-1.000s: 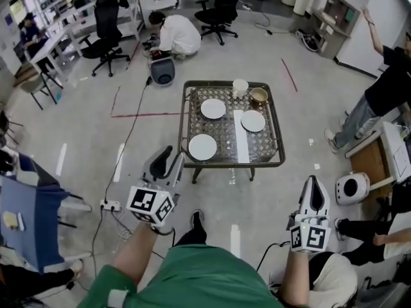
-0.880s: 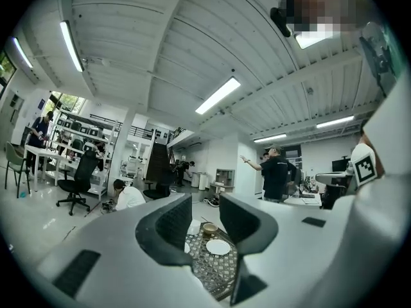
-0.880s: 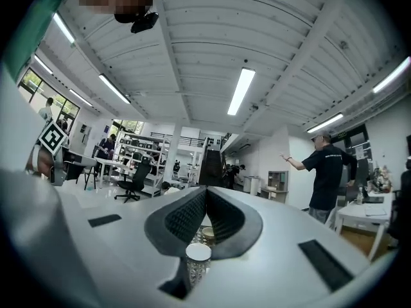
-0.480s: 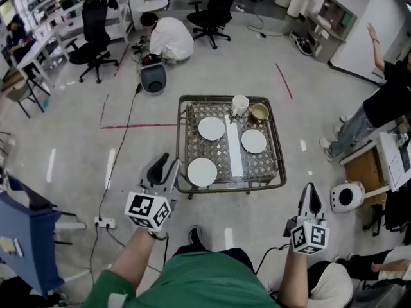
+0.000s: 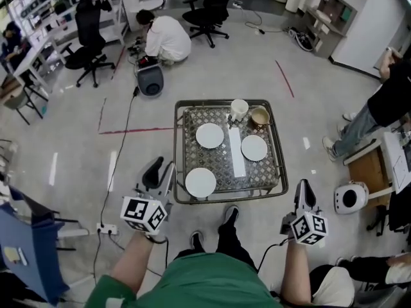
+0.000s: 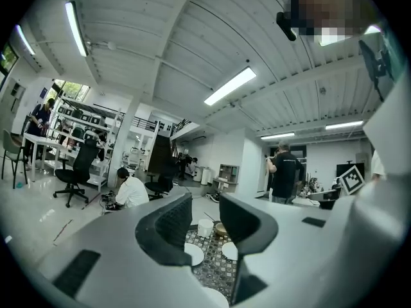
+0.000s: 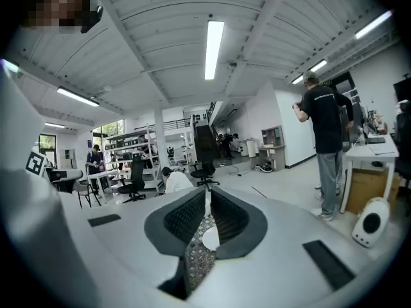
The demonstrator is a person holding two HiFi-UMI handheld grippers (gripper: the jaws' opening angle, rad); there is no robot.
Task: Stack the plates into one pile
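three plates (image 5: 210, 135) (image 5: 254, 147) (image 5: 201, 182) lie apart on the worktop (image 5: 225, 172). left gripper (image 5: 157, 172) near its corner, fingers wide, empty; right gripper (image 5: 303, 188) fingers pressed together, empty.

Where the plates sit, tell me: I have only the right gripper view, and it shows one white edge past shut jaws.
Observer: Three white plates lie apart on the mesh table, none stacked: the near-left plate, the far-left plate and the right plate.
Operator: Report the left gripper.
Observer: The left gripper is open and empty. It is just outside the table's near-left corner and touches no plate.
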